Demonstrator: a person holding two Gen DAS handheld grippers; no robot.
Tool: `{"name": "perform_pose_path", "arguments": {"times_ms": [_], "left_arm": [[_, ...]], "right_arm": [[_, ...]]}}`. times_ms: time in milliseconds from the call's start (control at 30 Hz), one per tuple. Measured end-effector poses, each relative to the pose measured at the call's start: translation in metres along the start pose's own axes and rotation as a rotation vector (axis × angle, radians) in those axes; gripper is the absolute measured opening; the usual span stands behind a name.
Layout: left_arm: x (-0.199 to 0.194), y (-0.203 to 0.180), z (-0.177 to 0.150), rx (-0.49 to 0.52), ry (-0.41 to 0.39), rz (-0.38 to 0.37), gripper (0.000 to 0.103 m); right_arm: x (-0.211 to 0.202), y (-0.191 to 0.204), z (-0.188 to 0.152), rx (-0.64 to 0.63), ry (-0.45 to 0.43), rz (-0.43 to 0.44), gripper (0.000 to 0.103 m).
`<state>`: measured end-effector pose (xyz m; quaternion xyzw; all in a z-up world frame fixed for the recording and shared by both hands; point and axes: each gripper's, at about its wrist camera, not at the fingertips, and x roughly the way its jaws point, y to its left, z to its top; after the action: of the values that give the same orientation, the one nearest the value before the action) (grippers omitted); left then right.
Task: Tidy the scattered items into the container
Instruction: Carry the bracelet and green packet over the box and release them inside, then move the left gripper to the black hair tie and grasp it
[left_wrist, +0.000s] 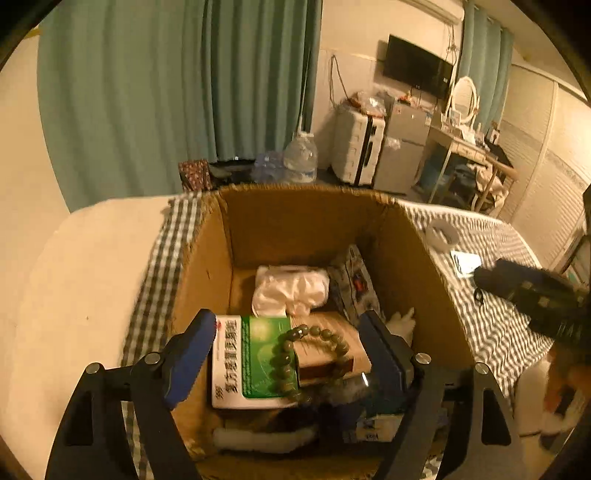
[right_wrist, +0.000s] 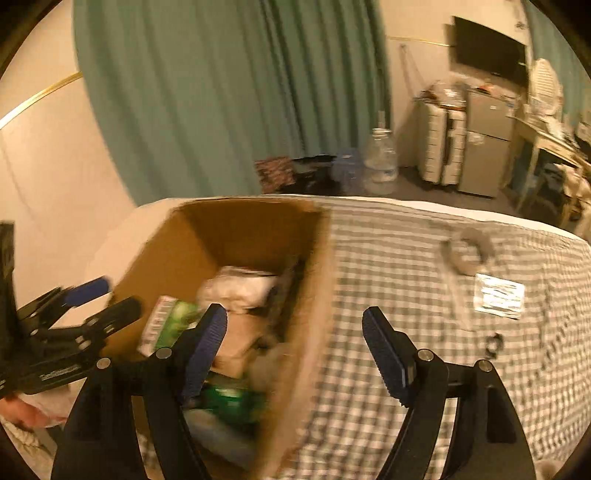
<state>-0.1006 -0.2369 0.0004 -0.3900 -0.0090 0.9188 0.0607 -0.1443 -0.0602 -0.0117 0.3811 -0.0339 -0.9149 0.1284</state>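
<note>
Light: warm, dim, yellowish.
Curtains: teal curtain hanging in long folds across the far side; second teal curtain further right.
Walls: pale cream wall; panelled wardrobe doors at right.
Screen: dark television mounted on the wall.
Furniture: white suitcase upright beside a small grey fridge; dressing table to the right, with an oval mirror on it.
Floor: dark floor; large clear water bottle standing near the curtain, patterned bag to its left.
Bed: checked cover over a white mattress.
</note>
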Motion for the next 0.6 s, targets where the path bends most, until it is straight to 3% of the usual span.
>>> {"name": "perform_pose_path", "arguments": {"times_ms": [200, 400, 600], "left_arm": [[-0.007, -0.035, -0.009, 0.040, 0.006, 0.015, 0.088], [-0.025, -0.091, -0.020, 0.051, -0.028, 0.054, 0.093], [-0.048, -0.154, -0.020, 0.073, -0.143, 0.148, 0.100]], "right_arm": [[-0.036, -0.064, -0.009, 0.073, -0.014, -0.118, 0.076], [-0.078, -0.114, -0.021, 0.147, -0.058, -0.146, 0.076], [-0.106, -0.140, -0.034, 0.127, -0.089, -0.156, 0.076]]}}
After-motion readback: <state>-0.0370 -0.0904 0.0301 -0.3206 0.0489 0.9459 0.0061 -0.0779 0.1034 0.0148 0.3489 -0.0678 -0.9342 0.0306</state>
